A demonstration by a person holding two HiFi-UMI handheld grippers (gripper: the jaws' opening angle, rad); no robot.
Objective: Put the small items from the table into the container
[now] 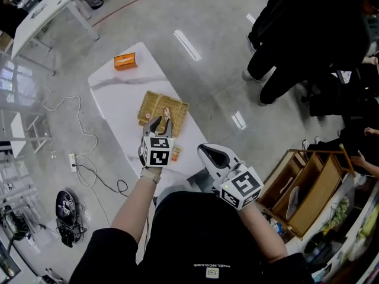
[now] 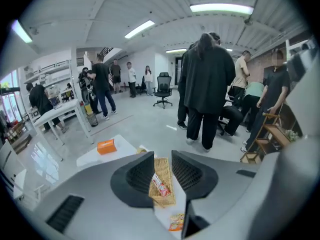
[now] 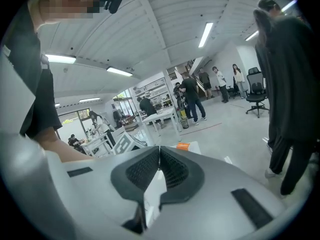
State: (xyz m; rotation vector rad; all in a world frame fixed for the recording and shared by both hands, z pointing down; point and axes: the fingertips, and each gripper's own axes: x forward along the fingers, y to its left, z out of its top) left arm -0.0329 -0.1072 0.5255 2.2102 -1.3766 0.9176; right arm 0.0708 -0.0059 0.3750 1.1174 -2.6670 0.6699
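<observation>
Counted on white worktop (image 1: 118, 90): one flat woven straw basket (image 1: 151, 102), holding one slim red-and-white sachet (image 1: 166, 112) laid diagonally. One orange-yellow printed packet (image 1: 175, 153) at basket's 6 o'clock, one orange box (image 1: 125, 61) at 11. Left claw (image 2: 162, 154) parted, empty; right claw (image 3: 159, 153) closed, empty.

Woven wicker tray (image 1: 151, 105), glossy white marble-look table (image 1: 116, 91)

I work in an open office-lab: grey concrete floor (image 1: 195, 87) with loose cables (image 1: 93, 138), ceiling strip lights (image 2: 221, 8), white desks (image 2: 60, 115) and shelves (image 2: 47, 74) at ten o'clock, an office chair (image 2: 163, 88) at twelve, people (image 2: 205, 84) standing about.
</observation>
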